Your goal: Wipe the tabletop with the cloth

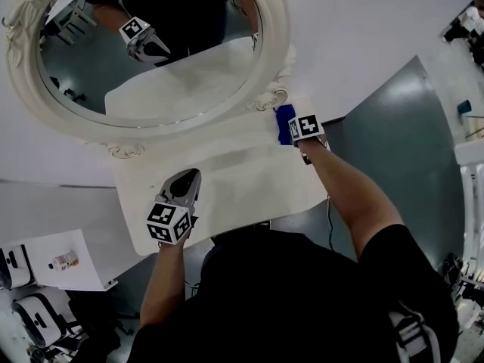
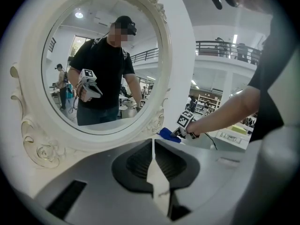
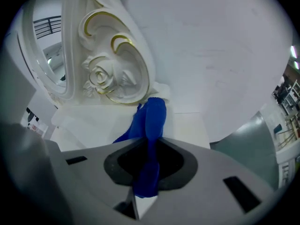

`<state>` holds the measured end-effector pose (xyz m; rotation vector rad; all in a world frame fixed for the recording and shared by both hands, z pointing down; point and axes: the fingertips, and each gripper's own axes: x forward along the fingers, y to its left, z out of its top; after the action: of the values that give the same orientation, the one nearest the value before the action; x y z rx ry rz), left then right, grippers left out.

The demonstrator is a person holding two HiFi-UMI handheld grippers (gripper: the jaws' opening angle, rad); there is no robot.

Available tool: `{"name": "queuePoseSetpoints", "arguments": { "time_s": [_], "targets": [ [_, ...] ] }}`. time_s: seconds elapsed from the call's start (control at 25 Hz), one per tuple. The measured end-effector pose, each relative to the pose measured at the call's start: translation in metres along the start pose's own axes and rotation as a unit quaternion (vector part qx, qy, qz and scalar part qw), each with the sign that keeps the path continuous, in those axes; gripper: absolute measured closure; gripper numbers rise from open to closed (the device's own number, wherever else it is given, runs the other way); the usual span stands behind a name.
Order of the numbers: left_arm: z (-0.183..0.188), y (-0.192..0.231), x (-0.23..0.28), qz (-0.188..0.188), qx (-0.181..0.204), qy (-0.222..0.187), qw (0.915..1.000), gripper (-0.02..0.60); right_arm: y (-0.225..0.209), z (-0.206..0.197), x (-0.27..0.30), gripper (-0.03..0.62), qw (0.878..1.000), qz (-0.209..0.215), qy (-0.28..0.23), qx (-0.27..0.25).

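right gripper [image 3: 146, 175] jaws clamped on blue cloth [image 3: 152, 118], cloth at far right corner of white tabletop [image 1: 249, 180], just beside ornate mirror [image 1: 278, 29] frame, left gripper [image 2: 153, 165] jaws closed, empty, over near left tabletop

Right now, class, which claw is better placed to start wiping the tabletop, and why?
The right claw: it is shut on the blue cloth at the far corner of the tabletop. The left claw is shut and empty.
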<state>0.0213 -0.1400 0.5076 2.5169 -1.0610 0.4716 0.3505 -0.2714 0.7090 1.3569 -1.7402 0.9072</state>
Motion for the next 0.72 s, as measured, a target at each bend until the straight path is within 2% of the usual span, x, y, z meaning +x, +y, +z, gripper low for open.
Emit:
{"name": "queuePoseSetpoints", "arguments": {
  "time_s": [0.16, 0.4, 0.72],
  "targets": [
    [0.003, -0.004, 0.006, -0.002, 0.003, 0.002, 1.0, 0.557, -0.017, 0.0, -0.003, 0.545, 1.0, -0.009, 0.0, 0.009],
    [0.007, -0.003, 0.01, -0.001, 0.006, 0.002, 1.0, 0.557, -0.017, 0.001, -0.003, 0.545, 1.0, -0.009, 0.002, 0.01],
    [0.013, 0.006, 0.0, -0.003, 0.012, -0.003, 0.9999, 0.557, 0.026, 0.015, -0.033, 0.545, 0.999, 0.029, -0.032, 0.003]
  ]
}}
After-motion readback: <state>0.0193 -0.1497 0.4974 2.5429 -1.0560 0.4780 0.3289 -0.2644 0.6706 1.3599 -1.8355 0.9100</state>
